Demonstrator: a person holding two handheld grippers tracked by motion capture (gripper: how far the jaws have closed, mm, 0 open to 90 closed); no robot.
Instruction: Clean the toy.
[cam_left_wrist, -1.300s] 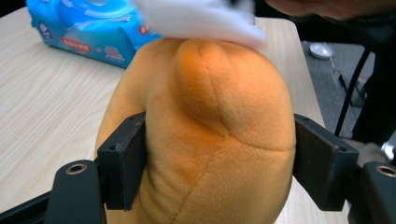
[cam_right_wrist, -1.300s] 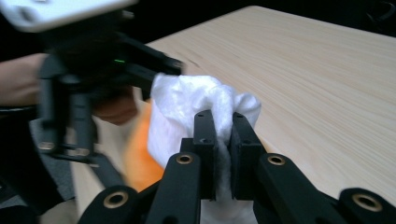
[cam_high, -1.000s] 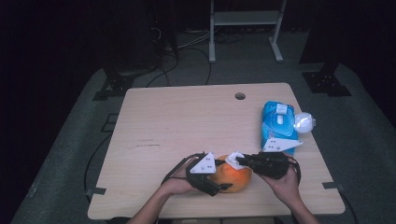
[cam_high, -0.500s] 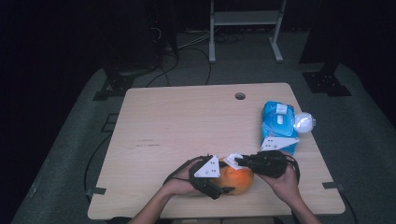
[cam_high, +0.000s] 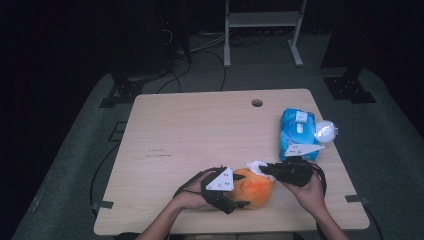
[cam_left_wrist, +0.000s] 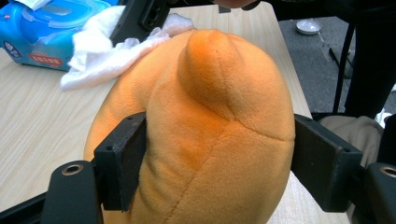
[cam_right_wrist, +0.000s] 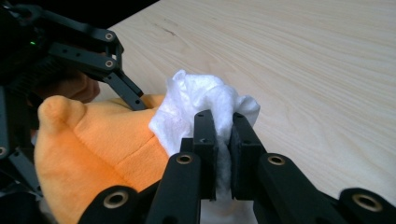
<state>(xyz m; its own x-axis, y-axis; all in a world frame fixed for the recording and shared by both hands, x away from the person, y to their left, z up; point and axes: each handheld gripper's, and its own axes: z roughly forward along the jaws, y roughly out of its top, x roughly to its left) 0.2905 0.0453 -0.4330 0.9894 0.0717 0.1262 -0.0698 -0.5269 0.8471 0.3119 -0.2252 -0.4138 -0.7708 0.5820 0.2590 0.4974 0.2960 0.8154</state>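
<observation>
While the left gripper (cam_high: 235, 197) clamps the orange plush toy (cam_left_wrist: 201, 135) at the tabletop's (cam_high: 190, 130) near edge, right gripper (cam_right_wrist: 223, 126) fingers pinch a white wipe (cam_right_wrist: 205, 100) against it. Risks: soft plush squirming from grip; thin wipe tearing or slipping free under rubbing.

Near the table's (cam_high: 190, 130) front edge, the plush toy (cam_high: 255, 189) sits between the left gripper (cam_high: 239, 197) and right gripper (cam_high: 264, 169). A wipe (cam_high: 256, 166) rests on its far side. Wipes pack (cam_high: 296, 132) lies farther back right, a small round object (cam_high: 325, 132) just beside it.
</observation>
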